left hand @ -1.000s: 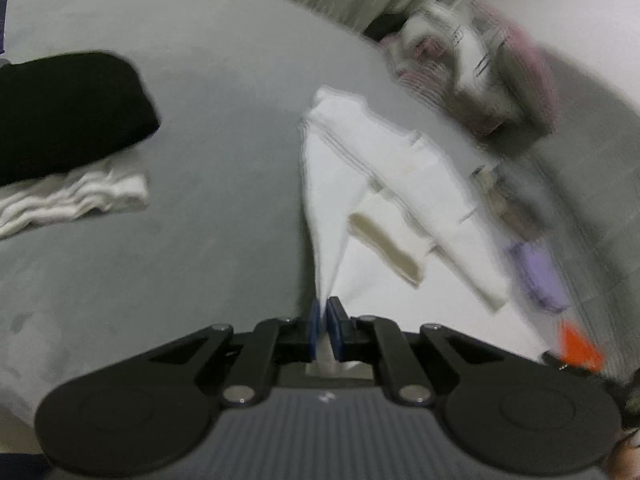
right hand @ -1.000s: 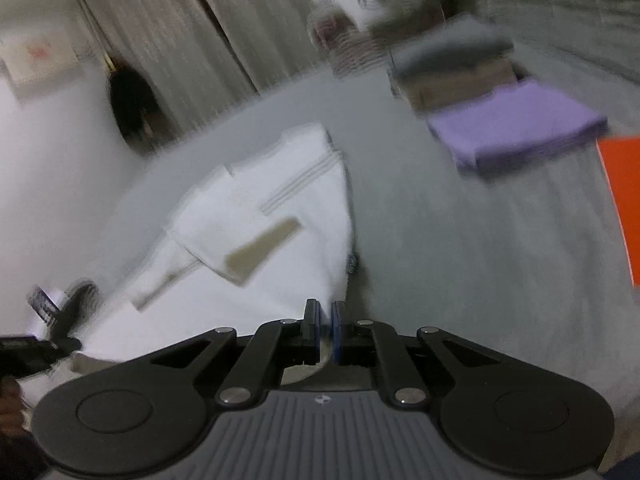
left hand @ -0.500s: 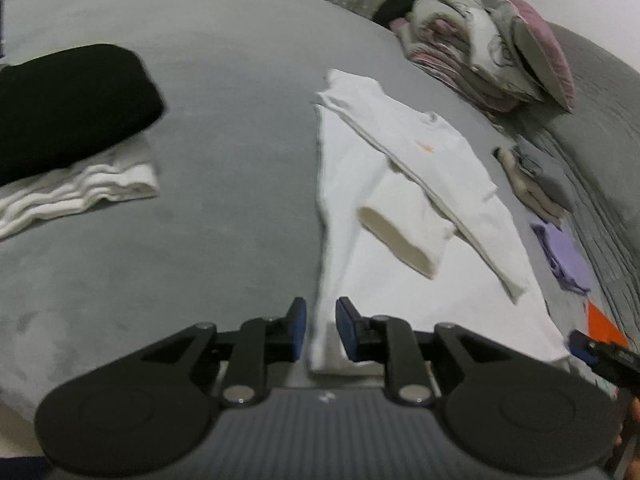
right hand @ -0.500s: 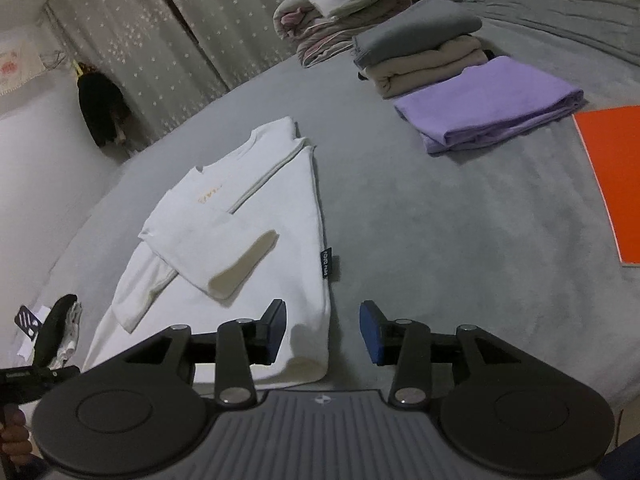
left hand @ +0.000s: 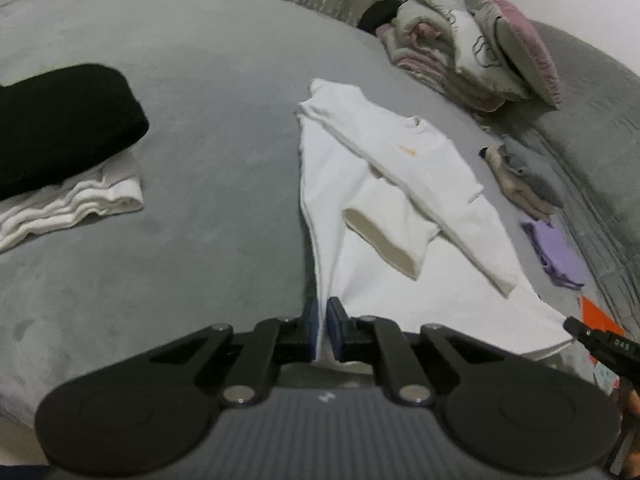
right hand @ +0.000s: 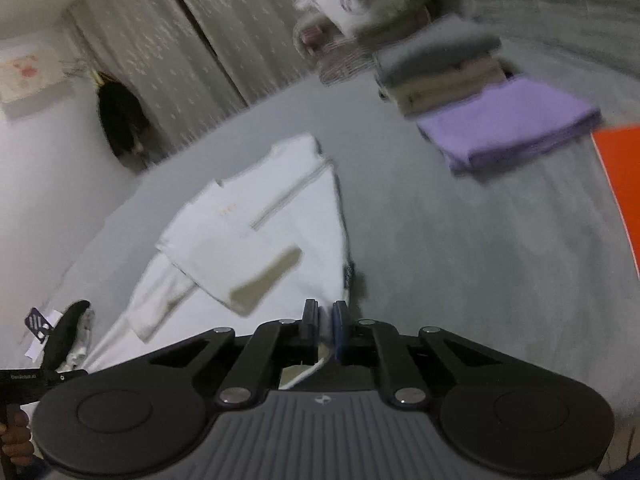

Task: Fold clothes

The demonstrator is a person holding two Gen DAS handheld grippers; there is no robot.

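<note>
The left gripper [left hand: 320, 320] has its jaws clenched on the near hem corner of the white shirt [left hand: 384, 184]; they have just been closing, with the fabric between them, and cloth rises in a taut ridge from the bed [left hand: 200, 160] into the jaws. The right gripper [right hand: 325, 324] likewise pinches the other hem corner of the shirt [right hand: 256, 232], its jaws having just closed on the cloth. From both sets of jaws the shirt stretches away forward, flat on the bed, with both sleeves folded in across the body and a beige cuff [left hand: 378, 242] lying ahead of the left jaws, slightly right.

The right wrist view is blurred, so the label at the shirt's side seam and the stacked items beyond are hard to read. The hem itself is hidden under each gripper's body. The right gripper's tip shows only at the right edge of the left view, cut off.

Left of the left jaws, well apart, lies a black garment [left hand: 60, 124] on a white folded pile [left hand: 76, 204]. Right of the right jaws and ahead sit a purple stack [right hand: 508, 132] and an orange sheet [right hand: 624, 184]. Pillows [left hand: 472, 52] lie far ahead. Bare grey bed flanks the shirt on both sides.
</note>
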